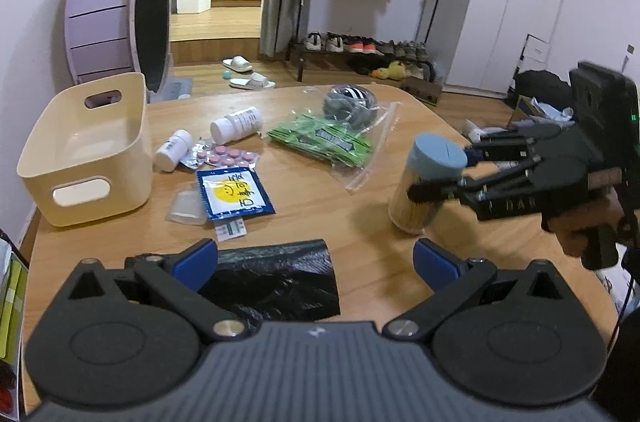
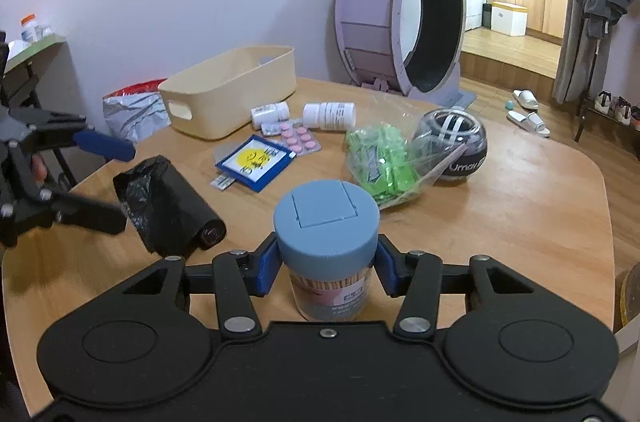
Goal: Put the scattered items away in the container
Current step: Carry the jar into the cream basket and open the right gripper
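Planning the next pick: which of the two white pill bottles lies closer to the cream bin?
The smaller white bottle, lying almost against the cream bin; the larger bottle lies farther out, beyond the pink blister pack.

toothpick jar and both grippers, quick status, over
Right gripper shut on toothpick jar, jar on table. Left gripper open over black bag roll. Bin empty; pill bottles lie beside it.

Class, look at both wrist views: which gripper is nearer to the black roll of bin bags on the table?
Left. The left gripper is open, its fingers either side of the black roll. The right gripper is off to the side, closed around the toothpick jar.
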Motion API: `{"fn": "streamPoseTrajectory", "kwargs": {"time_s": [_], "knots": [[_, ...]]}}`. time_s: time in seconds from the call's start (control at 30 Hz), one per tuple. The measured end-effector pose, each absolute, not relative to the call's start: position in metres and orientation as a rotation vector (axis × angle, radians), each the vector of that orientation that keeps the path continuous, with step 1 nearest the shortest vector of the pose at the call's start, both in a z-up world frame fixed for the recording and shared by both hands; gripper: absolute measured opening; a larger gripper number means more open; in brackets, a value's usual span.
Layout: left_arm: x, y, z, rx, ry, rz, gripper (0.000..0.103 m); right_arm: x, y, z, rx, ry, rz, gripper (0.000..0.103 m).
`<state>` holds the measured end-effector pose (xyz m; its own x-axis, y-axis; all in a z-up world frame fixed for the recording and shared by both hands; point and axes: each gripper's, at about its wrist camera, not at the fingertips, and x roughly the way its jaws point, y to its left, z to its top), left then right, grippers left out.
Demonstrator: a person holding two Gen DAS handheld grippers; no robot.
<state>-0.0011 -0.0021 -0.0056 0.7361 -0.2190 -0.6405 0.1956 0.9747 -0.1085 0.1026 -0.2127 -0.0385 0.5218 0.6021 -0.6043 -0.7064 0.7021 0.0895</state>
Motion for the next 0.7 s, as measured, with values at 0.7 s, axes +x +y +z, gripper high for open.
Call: {"fn": "streamPoseTrajectory", "kwargs": {"time_s": [0.7], "knots": [[-0.009,0.064,0.023,-0.067,0.647,0.000,0.103,0.137,-0.132,0.021,-0.198,0.508,0.814,0.048]]}}
